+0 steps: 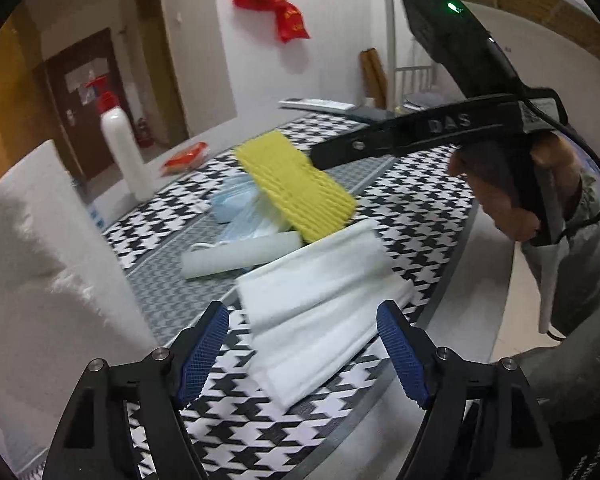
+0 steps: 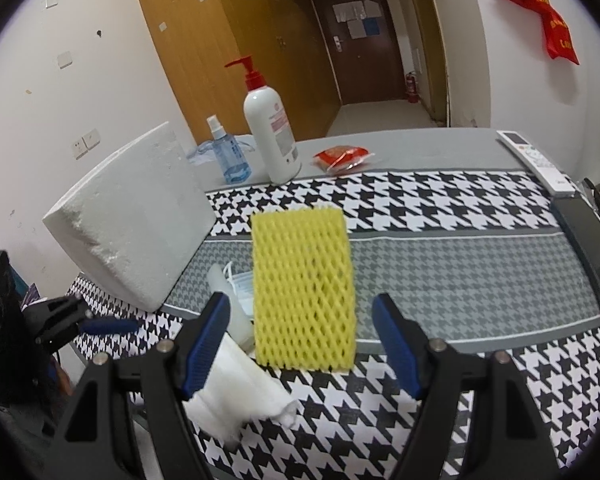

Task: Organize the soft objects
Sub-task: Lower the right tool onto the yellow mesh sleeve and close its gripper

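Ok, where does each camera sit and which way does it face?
Left wrist: on the left gripper, jaws open, angled down across the table at the white pad; the right gripper and its hand show.
Right wrist: on the right gripper, jaws open, facing the yellow net and the door beyond; the left gripper shows.
Shared: yellow net, foam block, pump bottle.

Yellow foam netting sleeve (image 2: pixel 302 292) lies flat on top of the pile, its diamond mesh plain to see, long side running away across the worktop (image 2: pixel 460 280). Under it sit pale blue face masks (image 1: pixel 236 208), crumpled, and a translucent white foam roll (image 1: pixel 240 258) lying on its side. Nearest, a white pleated foam sheet (image 1: pixel 316 320) lies slightly askew, just beside the roll.
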A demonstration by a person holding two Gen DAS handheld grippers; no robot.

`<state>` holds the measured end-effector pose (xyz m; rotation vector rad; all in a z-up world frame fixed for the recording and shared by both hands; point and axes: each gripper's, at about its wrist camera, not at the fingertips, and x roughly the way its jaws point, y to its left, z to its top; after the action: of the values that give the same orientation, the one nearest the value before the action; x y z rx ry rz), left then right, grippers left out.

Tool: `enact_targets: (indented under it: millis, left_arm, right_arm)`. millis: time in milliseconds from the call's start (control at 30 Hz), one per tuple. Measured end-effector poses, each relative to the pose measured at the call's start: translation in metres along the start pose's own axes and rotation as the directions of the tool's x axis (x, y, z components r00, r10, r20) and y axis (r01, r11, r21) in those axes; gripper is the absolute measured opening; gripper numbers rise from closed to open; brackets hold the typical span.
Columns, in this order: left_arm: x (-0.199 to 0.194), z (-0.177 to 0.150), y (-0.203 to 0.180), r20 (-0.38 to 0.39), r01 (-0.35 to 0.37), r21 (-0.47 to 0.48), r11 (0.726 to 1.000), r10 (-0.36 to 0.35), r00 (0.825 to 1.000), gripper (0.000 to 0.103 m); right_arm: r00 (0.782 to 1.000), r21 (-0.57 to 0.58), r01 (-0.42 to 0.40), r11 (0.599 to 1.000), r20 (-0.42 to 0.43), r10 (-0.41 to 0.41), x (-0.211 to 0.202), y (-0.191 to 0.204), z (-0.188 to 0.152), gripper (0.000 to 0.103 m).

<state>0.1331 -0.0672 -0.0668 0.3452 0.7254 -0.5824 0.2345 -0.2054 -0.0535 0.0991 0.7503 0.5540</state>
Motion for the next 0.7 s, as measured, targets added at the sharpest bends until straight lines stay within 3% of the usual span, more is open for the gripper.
enact_targets:
  millis: [133,300,600,667,700]
  left_arm:
    - [0.015,0.005,-0.01,-0.03,-0.032,0.07,0.997,0.034,0.999,0.078]
    - [0.028,0.006,-0.015,-0.062,0.01,0.121,0.993,-0.003,0.998,0.078]
    - [0.028,0.009,-0.007,-0.056,0.02,0.076,0.997,-0.015,0.998,0.078]
    - [0.03,0.009,-0.007,-0.06,0.017,0.076,0.997,-0.013,0.998,0.078]
    - [0.032,0.009,-0.007,-0.062,0.018,0.075,0.997,-0.013,0.998,0.078]
  right_arm:
    - [1.0,-0.023,-0.001,1.0,-0.024,0.0,0.008,0.005,0.002,0.077]
    - [0.998,-0.04,0.009,0.999,-0.059,-0.012,0.023,0.006,0.004,0.077]
    - [0.991,-0.021,-0.013,1.0,-0.13,0.01,0.043,0.0,0.004,0.076]
    - [0.988,-0.019,-0.025,0.999,-0.153,0.022,0.046,0.001,0.003,0.049]
    - [0.986,-0.01,-0.037,0.999,-0.161,0.035,0.046,0.0,0.003,0.043]
